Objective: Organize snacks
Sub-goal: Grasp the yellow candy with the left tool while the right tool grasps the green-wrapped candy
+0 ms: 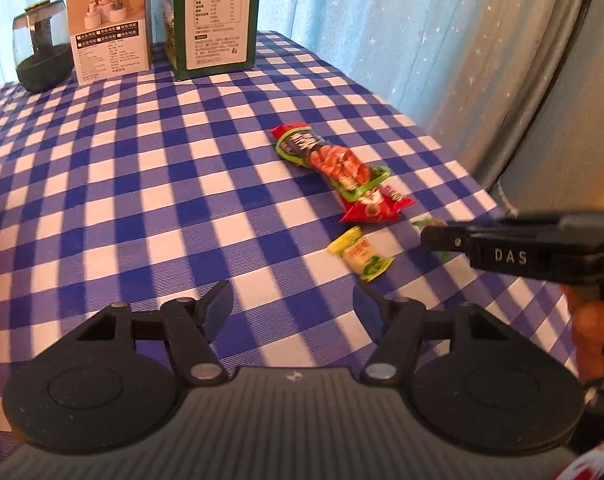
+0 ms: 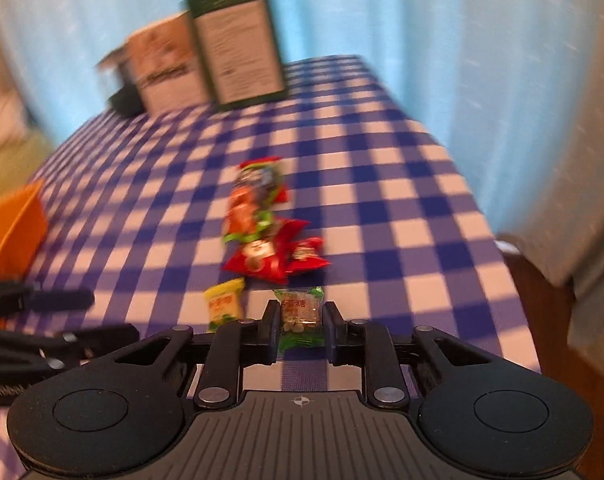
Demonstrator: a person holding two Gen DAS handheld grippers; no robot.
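My right gripper (image 2: 300, 322) is shut on a small green-and-brown candy packet (image 2: 300, 316), just above the checked tablecloth. It shows from the side in the left wrist view (image 1: 433, 238), with the packet mostly hidden behind it. A yellow candy packet (image 1: 359, 254) lies on the cloth just left of it (image 2: 224, 306). Beyond them lies a pile of red and orange snack packets (image 1: 341, 170), also in the right wrist view (image 2: 266, 224). My left gripper (image 1: 294, 306) is open and empty, hovering over the cloth short of the yellow packet.
A green box (image 1: 214, 16), a white box (image 1: 110, 24) and a dark glass jar (image 1: 42, 52) stand at the table's far edge. An orange basket (image 2: 14, 228) sits at the left. The table's right edge (image 1: 461, 160) drops off by the blue curtain.
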